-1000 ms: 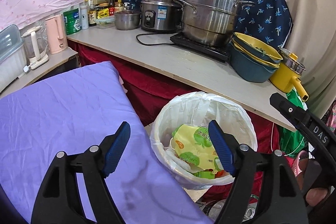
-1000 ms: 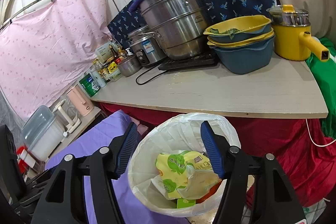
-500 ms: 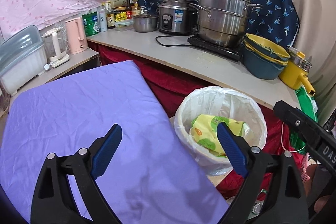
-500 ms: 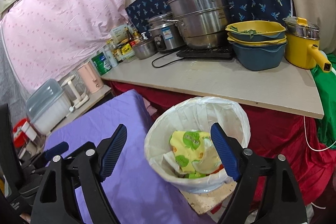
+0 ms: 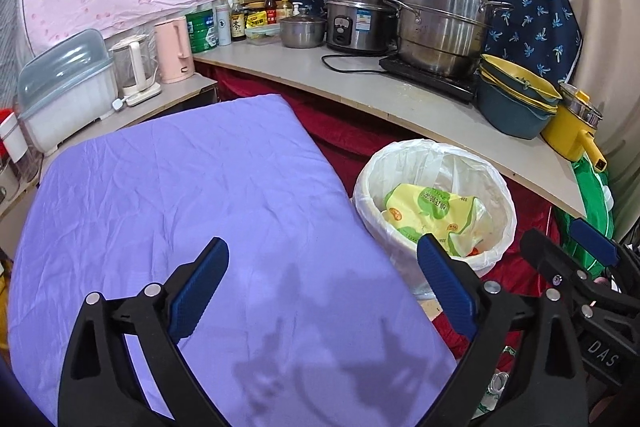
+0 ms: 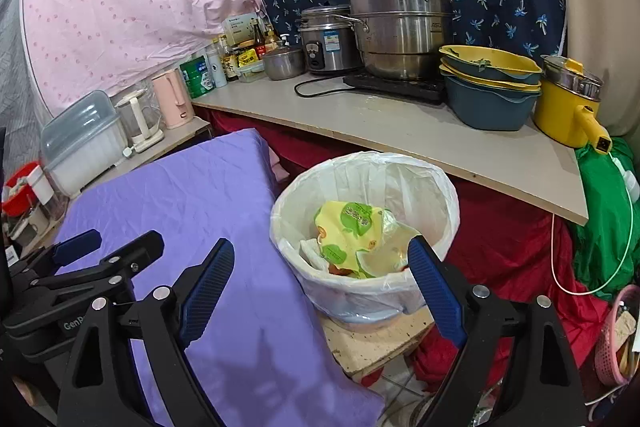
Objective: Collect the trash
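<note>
Lilac cloth, creased and matte, covers the table (image 5: 168, 195), the biggest surface in the left view; its long axis runs from 7 o'clock up to 1 o'clock, and its right edge falls away just beside the bin (image 5: 436, 211). A pale laminate counter (image 5: 360, 87) curves from 10 to 3 o'clock behind both, red fabric hanging under its front edge. On it stand a tall steel steamer (image 5: 444, 19), a rice cooker (image 5: 360, 19) and stacked blue-and-yellow bowls (image 5: 516, 99).

The bin is round, upright, mouth facing up, lined with thin white crinkled plastic folded over the rim. In the right view it sits on a speckled board (image 6: 376, 343), tucked between the table edge and the counter. Inside lies a crumpled yellow-and-green wrapper (image 6: 348, 231), glossy, its longer side slanting from 7 to 1 o'clock.

The left gripper (image 5: 322, 291) has just been opening and stands spread wide over the cloth, nothing between its ribbed blue pads (image 5: 198, 291). The right gripper (image 6: 320, 291) has likewise been opening, spread and empty, low before the bin's near rim.
</note>
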